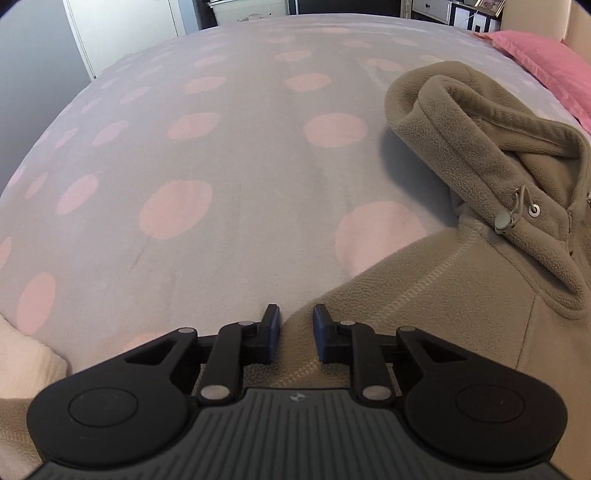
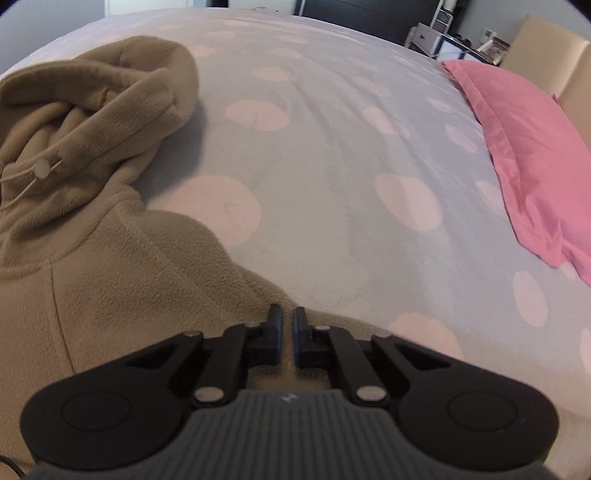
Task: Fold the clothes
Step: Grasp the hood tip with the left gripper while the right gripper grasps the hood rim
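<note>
A tan fleece hoodie (image 1: pixel 461 280) lies on a bed, hood (image 1: pixel 480 122) up toward the pillow end. My left gripper (image 1: pixel 296 317) sits low over the hoodie's left shoulder edge, jaws a little apart with fleece between them. In the right wrist view the hoodie (image 2: pixel 110 280) fills the left side, its hood (image 2: pixel 110 99) at upper left. My right gripper (image 2: pixel 288 317) is at the hoodie's right shoulder edge, jaws nearly closed with a narrow gap over the fleece edge.
The bed cover (image 1: pixel 221 184) is grey with pink dots. A pink pillow (image 2: pixel 535 166) lies at the right. A cream blanket (image 1: pixel 22 354) shows at the lower left. Furniture (image 2: pixel 436 33) stands beyond the bed's far edge.
</note>
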`<state>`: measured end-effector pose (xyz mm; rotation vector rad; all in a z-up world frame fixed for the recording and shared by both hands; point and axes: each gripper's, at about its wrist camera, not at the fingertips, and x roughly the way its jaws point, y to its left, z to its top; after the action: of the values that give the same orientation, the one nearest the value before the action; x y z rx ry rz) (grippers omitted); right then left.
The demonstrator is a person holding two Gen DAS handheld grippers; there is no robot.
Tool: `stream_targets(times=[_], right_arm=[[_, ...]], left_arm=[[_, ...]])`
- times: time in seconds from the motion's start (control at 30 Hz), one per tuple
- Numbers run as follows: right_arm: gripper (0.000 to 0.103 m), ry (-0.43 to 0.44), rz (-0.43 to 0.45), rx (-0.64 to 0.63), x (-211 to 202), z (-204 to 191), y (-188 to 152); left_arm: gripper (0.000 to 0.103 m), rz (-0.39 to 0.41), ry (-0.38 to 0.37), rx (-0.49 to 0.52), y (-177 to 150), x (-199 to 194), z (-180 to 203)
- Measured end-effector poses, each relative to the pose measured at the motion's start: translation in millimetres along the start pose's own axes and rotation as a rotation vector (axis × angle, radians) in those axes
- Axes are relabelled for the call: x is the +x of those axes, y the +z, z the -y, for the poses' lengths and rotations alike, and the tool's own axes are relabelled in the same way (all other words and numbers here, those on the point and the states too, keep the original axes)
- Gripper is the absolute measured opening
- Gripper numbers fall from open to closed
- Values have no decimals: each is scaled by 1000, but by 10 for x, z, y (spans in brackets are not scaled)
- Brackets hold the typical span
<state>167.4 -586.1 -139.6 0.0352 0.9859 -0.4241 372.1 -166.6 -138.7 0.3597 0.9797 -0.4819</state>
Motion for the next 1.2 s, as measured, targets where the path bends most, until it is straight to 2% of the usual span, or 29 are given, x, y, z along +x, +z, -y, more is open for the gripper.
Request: stream_targets(times=[0.07,0.1,0.23,0.3,0.33,0.4,0.47,0.5,0.53,0.6,0.7,0.77,0.8,0.83,0.87,0.9,0.93,1.07,1.1,1.13,1.17,1.2], right_arm=[[9,7,0,39,-43,79,49],[16,8,7,75,-83,127,109],[21,26,96,141,-287,258,400],[22,113,167,145,-382,210,615],[22,149,200,136,-419,157,723],[27,203,244,97,-436,-25,945],[30,249,252,89,-398,-206,1127],[38,292,251,96,-365,-287,1203],[46,320,255,83,-352,-390,1239],[51,308,274,12,-303,-606,1325],[51,241,252,-138,-156,-902,1397],[50,197,252,-196,-53,-967,1390],[47,184,255,-213,-3,-979,1382],[34,187,263,-211,25,-955,1375],[25,191,269,-210,48,-931,1370],[9,198,269,-211,50,-907,1368],[0,210,268,-213,46,-880,1364],[0,256,286,-276,-63,-788,1298],[5,252,298,-284,-87,-776,1295],[16,241,304,-281,-75,-781,1330],[29,230,310,-278,-63,-786,1364],[48,218,317,-275,-50,-791,1399]], left_arm=[[23,14,-8,-9,91,-70,-12],[23,48,-24,-6,157,-125,7],[25,180,-88,5,420,-344,82],[31,247,-120,10,552,-453,119],[40,280,-136,13,617,-508,138],[44,332,-173,17,756,-585,208],[44,353,-231,33,892,-576,376],[47,359,-249,55,952,-559,470],[55,355,-243,96,990,-507,584],[58,338,-209,194,1050,-372,833],[56,318,-155,313,1038,-118,1149],[52,314,-117,367,986,49,1291],[43,313,-104,375,980,86,1302],[28,309,-95,378,978,115,1302],[20,306,-85,381,976,144,1303],[8,307,-88,381,975,145,1275],[8,319,-103,391,963,107,1229],[8,332,-88,519,840,27,1118],[8,327,-85,532,816,31,1093],[8,324,-85,532,805,38,1076],[8,324,-88,525,803,46,1065],[8,323,-90,518,800,54,1054]])
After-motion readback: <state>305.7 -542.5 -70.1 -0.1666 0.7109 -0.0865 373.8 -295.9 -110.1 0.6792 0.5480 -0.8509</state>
